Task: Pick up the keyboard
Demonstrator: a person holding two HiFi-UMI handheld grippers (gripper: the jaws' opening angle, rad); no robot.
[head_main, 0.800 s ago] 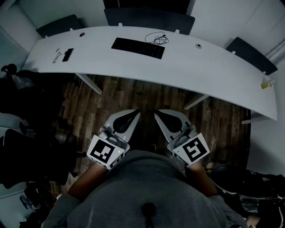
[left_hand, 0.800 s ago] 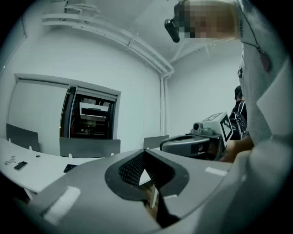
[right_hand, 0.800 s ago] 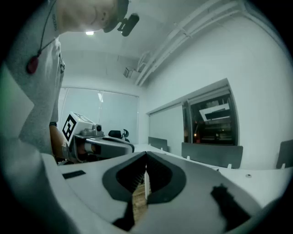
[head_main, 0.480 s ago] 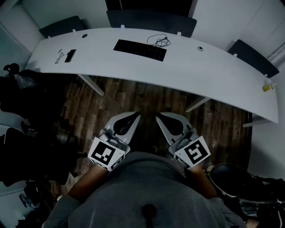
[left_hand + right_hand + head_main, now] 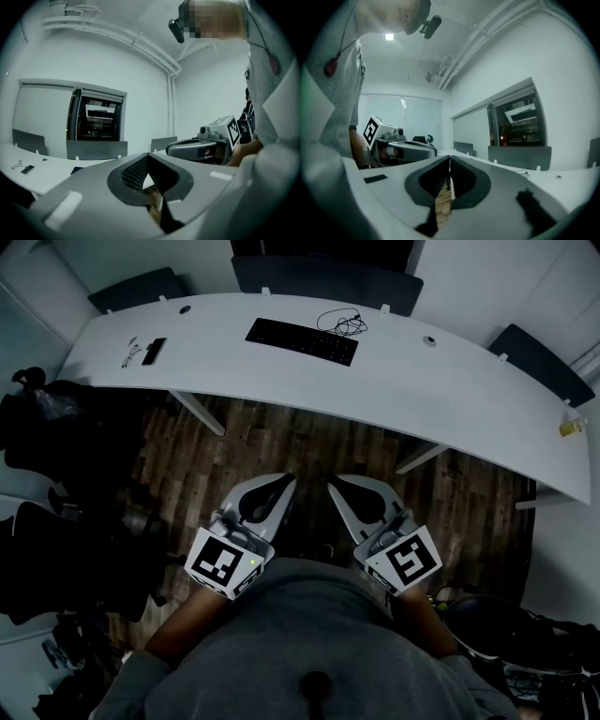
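The keyboard (image 5: 302, 340) lies flat on the long white table (image 5: 450, 395), on the far half of the top. In the head view it is a little left of the table's middle. It is black, long and narrow. Its long axis runs along the length of the table, almost from left to right in the picture, and the left end sits slightly higher than the right end. One long edge faces the person. The other long edge faces the dark panel (image 5: 323, 279) behind the table. A thin cable (image 5: 339, 322) lies in a loose coil just beside the far right corner of the keyboard. I cannot tell whether it is plugged into the keyboard. Far to the left on the same table is a small dark flat thing (image 5: 153, 351), well apart from the keyboard.

Both grippers are close to the person's grey shirt (image 5: 300, 652), above the wooden floor (image 5: 272, 442) and well apart from the table. The left gripper (image 5: 286, 482) has its jaws fully closed: the pads meet and nothing is between them. The right gripper (image 5: 334, 486) is the same, with jaws together and empty. The two grippers are side by side, their tips turned slightly toward each other, and both point in the direction of the table.
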